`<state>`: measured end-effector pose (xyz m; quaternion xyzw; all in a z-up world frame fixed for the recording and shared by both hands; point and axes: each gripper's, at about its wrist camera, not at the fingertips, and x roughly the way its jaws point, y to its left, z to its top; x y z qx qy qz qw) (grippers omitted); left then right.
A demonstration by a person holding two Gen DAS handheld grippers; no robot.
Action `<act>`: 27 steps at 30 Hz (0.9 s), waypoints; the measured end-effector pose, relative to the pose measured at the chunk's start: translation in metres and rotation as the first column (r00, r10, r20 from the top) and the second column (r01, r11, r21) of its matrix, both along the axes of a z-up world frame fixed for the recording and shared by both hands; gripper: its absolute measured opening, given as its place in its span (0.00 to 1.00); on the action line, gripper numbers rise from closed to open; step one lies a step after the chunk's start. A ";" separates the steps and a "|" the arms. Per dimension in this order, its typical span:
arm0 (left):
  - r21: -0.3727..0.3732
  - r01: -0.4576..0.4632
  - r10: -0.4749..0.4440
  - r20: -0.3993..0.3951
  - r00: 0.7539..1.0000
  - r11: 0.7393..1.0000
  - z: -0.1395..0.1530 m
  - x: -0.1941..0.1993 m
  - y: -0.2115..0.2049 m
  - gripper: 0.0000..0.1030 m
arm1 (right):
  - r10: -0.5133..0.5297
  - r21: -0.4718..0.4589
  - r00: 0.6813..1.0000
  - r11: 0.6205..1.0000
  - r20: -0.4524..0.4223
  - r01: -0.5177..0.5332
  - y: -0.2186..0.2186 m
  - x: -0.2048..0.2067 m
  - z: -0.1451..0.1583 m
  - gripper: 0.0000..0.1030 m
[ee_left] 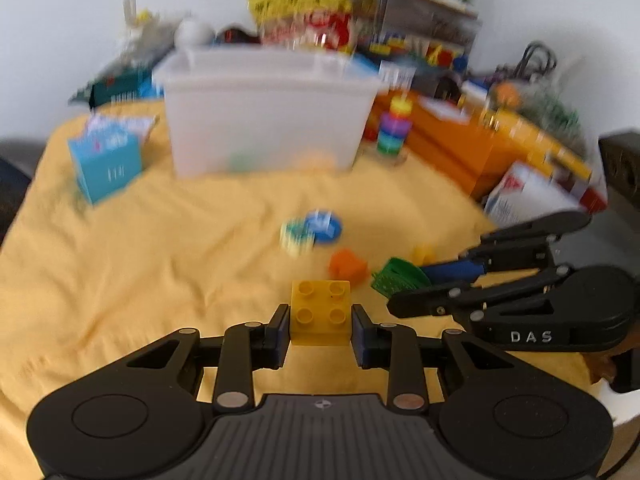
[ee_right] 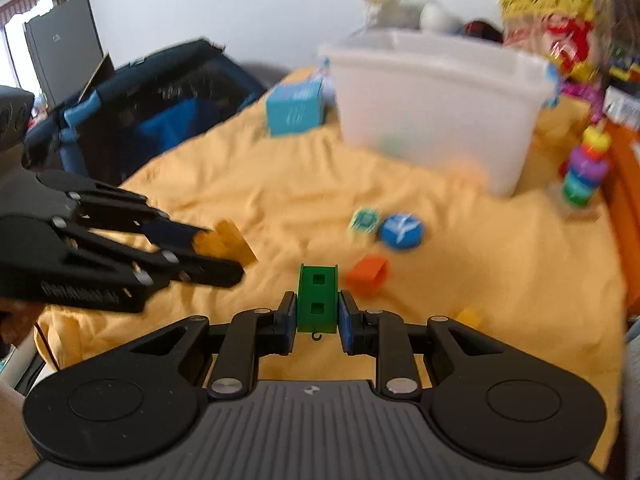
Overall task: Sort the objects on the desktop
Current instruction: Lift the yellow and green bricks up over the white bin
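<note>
Clamped between our left gripper [ee_left: 320, 322] pads sits one yellow brick [ee_left: 321, 312]; our right gripper [ee_right: 317, 312] pinches one green block [ee_right: 317, 300]. Beyond them, four loose pieces lie on the yellow cloth [ee_left: 160, 248]: an orange block [ee_left: 347, 266], a small yellow piece [ee_left: 423, 253], a teal piece [ee_left: 297, 235], a blue disc [ee_left: 325, 227]. Farthest, the translucent bin [ee_left: 268, 112] seems to hold two items, so we judge sorting is partway.

a rumpled yellow cloth [ee_left: 160, 264] covers the surface. on it: a translucent white bin [ee_left: 264, 112] at upper centre, a blue box [ee_left: 106, 160] at left, a ring stacker [ee_left: 394, 128] right of the bin, and a blue disc [ee_left: 324, 228], teal piece [ee_left: 297, 236] and orange block [ee_left: 347, 266] mid-frame.
</note>
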<state>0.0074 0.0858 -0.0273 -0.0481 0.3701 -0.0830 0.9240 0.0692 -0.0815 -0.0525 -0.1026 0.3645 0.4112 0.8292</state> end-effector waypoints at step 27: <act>0.106 -0.123 0.091 0.260 0.961 0.987 0.109 0.227 0.036 0.34 | -0.312 0.171 0.910 0.946 0.273 0.274 0.049 0.195 0.105 0.24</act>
